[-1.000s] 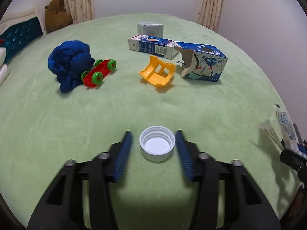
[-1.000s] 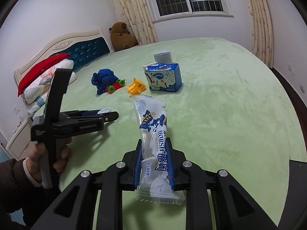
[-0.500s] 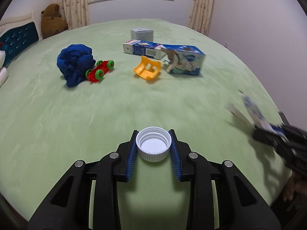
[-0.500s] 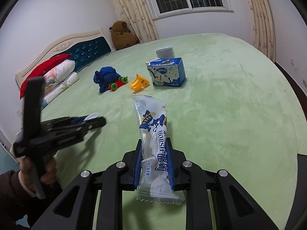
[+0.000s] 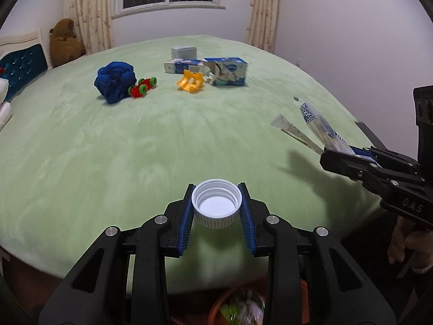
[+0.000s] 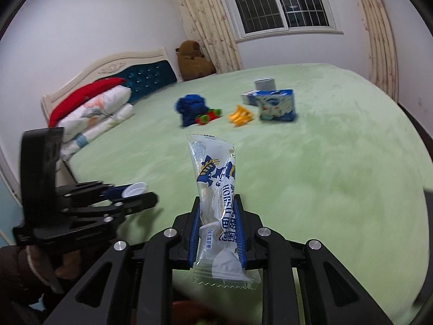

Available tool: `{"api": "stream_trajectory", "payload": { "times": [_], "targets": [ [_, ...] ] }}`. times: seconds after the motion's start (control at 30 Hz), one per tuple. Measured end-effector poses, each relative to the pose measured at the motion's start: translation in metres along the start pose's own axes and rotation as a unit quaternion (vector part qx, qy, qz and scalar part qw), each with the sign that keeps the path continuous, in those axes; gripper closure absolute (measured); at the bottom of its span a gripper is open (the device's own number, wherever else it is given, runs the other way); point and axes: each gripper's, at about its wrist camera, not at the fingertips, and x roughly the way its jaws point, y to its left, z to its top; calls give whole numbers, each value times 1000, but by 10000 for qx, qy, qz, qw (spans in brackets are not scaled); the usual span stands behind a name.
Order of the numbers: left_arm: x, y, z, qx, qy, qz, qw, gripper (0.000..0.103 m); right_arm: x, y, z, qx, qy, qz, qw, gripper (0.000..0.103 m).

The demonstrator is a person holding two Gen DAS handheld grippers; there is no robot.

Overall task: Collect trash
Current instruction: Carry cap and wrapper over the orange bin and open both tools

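My left gripper (image 5: 216, 208) is shut on a white screw cap (image 5: 216, 207), open side up, held above the near edge of the green bed (image 5: 135, 140). My right gripper (image 6: 217, 224) is shut on a clear white-and-blue snack wrapper (image 6: 216, 197) that stands upright between the pads. The wrapper also shows in the left wrist view (image 5: 322, 127), and the left gripper with the cap shows in the right wrist view (image 6: 135, 189). An orange bin (image 5: 238, 306) holding wrappers is partly visible below the left gripper.
Far across the bed lie a blue cloth bundle (image 5: 115, 81), a red toy car (image 5: 142, 88), a yellow toy piece (image 5: 190, 81), blue-and-white cartons (image 5: 228, 71) and a small grey box (image 5: 183, 52). Pillows (image 6: 92, 113) and headboard are at the left.
The left gripper closed on the cap, lifted it and pulled back past the bed's edge. The right gripper with the wrapper also drew back, and the bin came into view below.
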Motion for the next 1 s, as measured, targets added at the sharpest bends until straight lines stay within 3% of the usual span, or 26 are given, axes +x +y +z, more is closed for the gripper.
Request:
{"api": "stream_trajectory", "payload": {
  "times": [0.2, 0.5, 0.77, 1.0],
  "targets": [
    [-33, -18, -43, 523, 208, -284, 9980, 72, -39, 28, -38, 132, 252, 157, 9995, 80],
    [-32, -29, -100, 688, 887, -615, 9918, 72, -32, 42, -94, 359, 1352, 276, 9898, 80],
    [-4, -26, -132, 408, 1766, -829, 9799, 72, -5, 37, -130, 680, 2365, 102, 9692, 80],
    [31, -23, -147, 283, 2554, -958, 9617, 72, 29, 32, -151, 882, 3232, -1, 9422, 80]
  ]
}}
